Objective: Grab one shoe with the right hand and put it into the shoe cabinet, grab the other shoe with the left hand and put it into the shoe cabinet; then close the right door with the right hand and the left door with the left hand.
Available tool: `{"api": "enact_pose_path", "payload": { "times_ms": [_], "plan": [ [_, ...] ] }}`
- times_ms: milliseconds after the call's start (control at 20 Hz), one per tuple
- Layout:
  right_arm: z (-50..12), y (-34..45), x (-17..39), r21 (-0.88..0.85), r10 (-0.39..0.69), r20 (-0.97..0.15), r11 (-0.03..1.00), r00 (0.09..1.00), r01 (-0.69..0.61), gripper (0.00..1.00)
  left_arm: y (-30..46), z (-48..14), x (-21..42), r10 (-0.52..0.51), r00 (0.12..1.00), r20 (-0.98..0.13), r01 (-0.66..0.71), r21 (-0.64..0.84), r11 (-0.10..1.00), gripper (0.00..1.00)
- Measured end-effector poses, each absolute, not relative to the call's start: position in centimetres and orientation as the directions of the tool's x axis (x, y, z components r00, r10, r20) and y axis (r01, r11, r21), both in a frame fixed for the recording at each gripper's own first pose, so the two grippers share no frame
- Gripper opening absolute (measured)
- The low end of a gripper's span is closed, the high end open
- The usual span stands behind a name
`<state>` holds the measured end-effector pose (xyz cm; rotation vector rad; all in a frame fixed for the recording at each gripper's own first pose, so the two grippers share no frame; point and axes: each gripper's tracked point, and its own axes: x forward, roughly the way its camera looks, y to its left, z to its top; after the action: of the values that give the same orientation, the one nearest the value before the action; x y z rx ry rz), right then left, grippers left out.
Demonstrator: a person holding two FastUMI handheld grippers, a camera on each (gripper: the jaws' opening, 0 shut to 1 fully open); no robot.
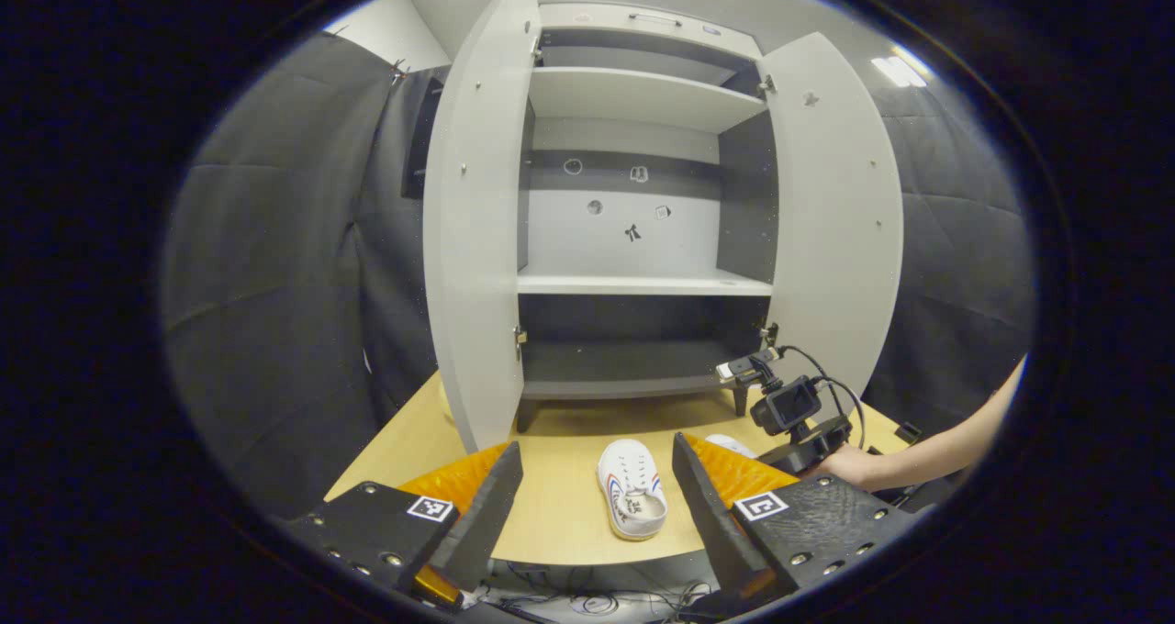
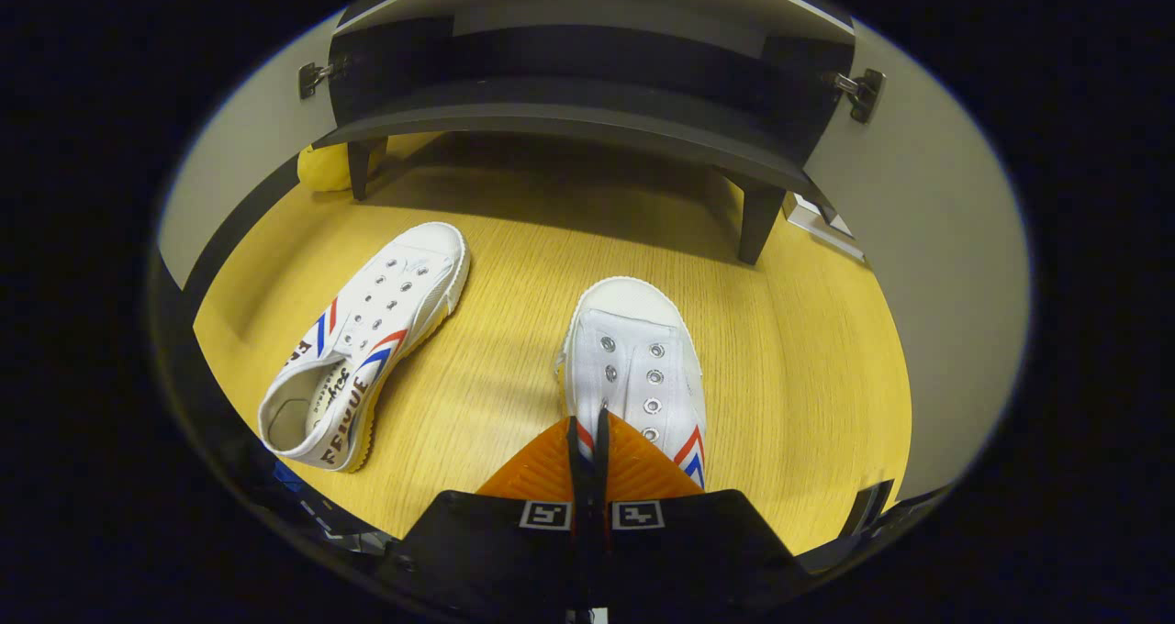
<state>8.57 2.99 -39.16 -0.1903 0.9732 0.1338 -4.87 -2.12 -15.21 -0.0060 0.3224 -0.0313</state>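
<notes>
Two white canvas shoes with red and blue stripes lie on the wooden table in front of the shoe cabinet (image 1: 633,284), whose two doors stand wide open. In the right gripper view, my right gripper (image 2: 587,436) is shut on the near rim of one shoe (image 2: 638,358), which points at the cabinet. The other shoe (image 2: 367,349) lies apart to its left, angled. In the left gripper view, my left gripper (image 1: 597,482) hangs open above the table's near edge, with that free shoe (image 1: 632,491) farther off between its fingers. The right gripper (image 1: 789,413) is low by the cabinet's right front leg.
The left door (image 1: 477,239) and right door (image 1: 835,229) flank white shelves and a dark bottom compartment (image 1: 624,362). The cabinet stands on short dark legs (image 2: 757,216). A yellow object (image 2: 321,167) lies beside the far left leg. A person's forearm (image 1: 945,445) reaches in from the right.
</notes>
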Motion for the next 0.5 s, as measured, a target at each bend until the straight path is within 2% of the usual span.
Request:
{"api": "enact_pose_path", "payload": {
  "times_ms": [50, 100, 350, 500],
  "plan": [
    [-38.8, 2.9, 8.0, -0.079, 0.038, -0.832, 0.979, 0.553, -0.186, 0.02, -2.1, -14.9, -5.1, -0.037, 0.950, -0.309, 0.034, -0.015, 0.999, 0.88],
    [-38.2, 2.7, 7.3, -0.066, 0.047, -0.832, 0.981, 0.553, -0.183, 0.00, -2.2, -14.5, -5.4, -0.041, 0.951, -0.306, 0.038, -0.015, 0.999, 0.90],
    [-34.5, 1.1, 3.8, -0.073, 0.053, -0.817, 0.978, 0.575, -0.193, 0.02, -2.3, -12.5, -5.9, -0.051, 0.965, -0.258, 0.063, 0.039, 0.997, 1.00],
    [-31.3, 0.5, 2.1, -0.057, 0.062, -0.790, 0.983, 0.611, -0.173, 0.00, -2.8, -12.6, -5.8, -0.076, 0.963, -0.259, 0.083, 0.015, 0.996, 1.00]
  ]
}}
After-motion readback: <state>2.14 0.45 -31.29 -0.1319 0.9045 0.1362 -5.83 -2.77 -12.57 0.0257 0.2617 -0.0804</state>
